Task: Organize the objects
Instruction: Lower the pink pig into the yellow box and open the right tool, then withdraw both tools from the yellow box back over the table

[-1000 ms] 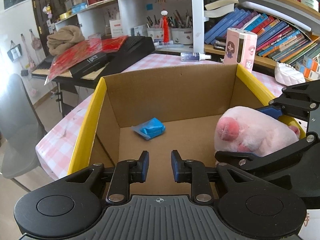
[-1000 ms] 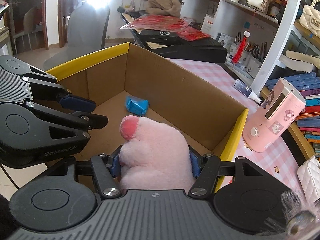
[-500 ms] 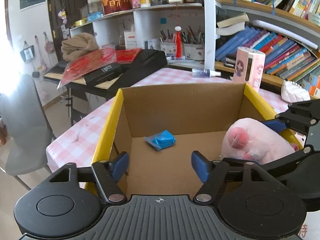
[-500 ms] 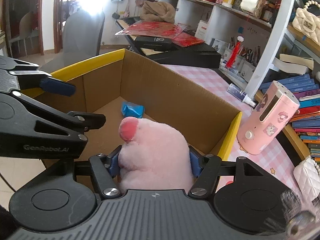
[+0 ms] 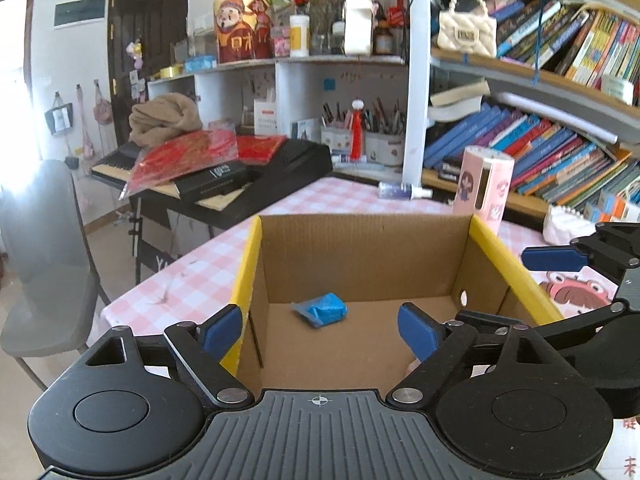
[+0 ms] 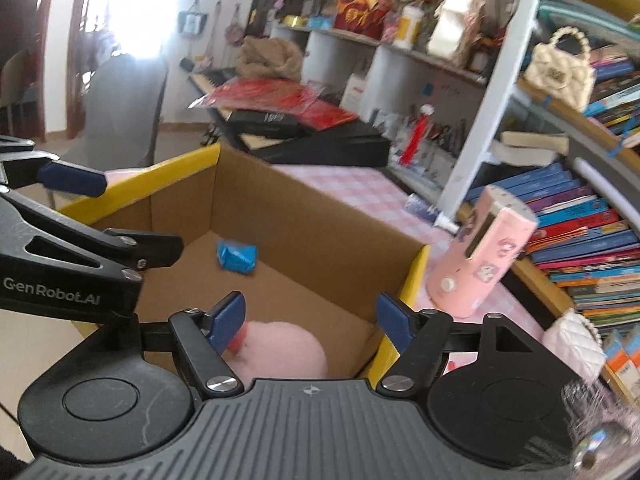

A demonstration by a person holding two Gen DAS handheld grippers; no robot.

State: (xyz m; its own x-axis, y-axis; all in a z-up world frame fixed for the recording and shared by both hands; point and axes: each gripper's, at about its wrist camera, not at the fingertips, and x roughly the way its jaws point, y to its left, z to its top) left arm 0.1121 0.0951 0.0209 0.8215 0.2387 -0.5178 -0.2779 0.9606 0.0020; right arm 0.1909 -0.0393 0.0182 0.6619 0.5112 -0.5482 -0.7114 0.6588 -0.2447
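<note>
We hold the right tool [image 6: 310, 318], its jaws just opened, over the pink plush toy [image 6: 280, 344] lying inside the cardboard box [image 6: 320, 240] at its near corner; the left tool [image 5: 320, 326] has likewise just spread, empty. Drop-off looks finished; next calls for another counter item.

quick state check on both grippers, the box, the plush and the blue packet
left gripper: open, empty, jaws just widened
right gripper: open, just let go of plush
box: open-topped, upright
plush: lying in box, free
blue packet: lying on box floor
</note>
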